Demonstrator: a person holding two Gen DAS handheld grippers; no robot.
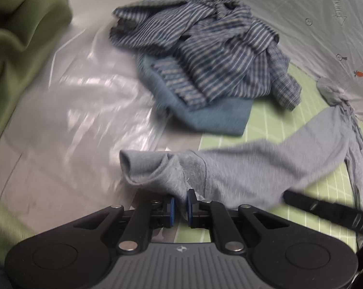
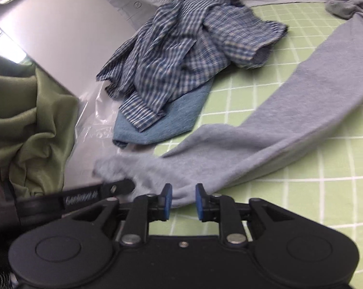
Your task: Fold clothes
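Green gridded mat (image 2: 289,187), crinkled clear plastic sheet (image 1: 68,110), perhaps a green curtain (image 1: 20,33) at left

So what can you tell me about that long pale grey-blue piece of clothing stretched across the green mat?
The grey-blue garment looks like soft knit or fleece, long and narrow, perhaps a sleeve or legging. It runs diagonally across the green gridded mat, its far end bunched into a knot-like wad. The near end is rumpled and partly turned over. The left hand-held gripper pinches that near edge; the right hand-held gripper straddles it, jaws apart. It lies clear of the checked shirt.
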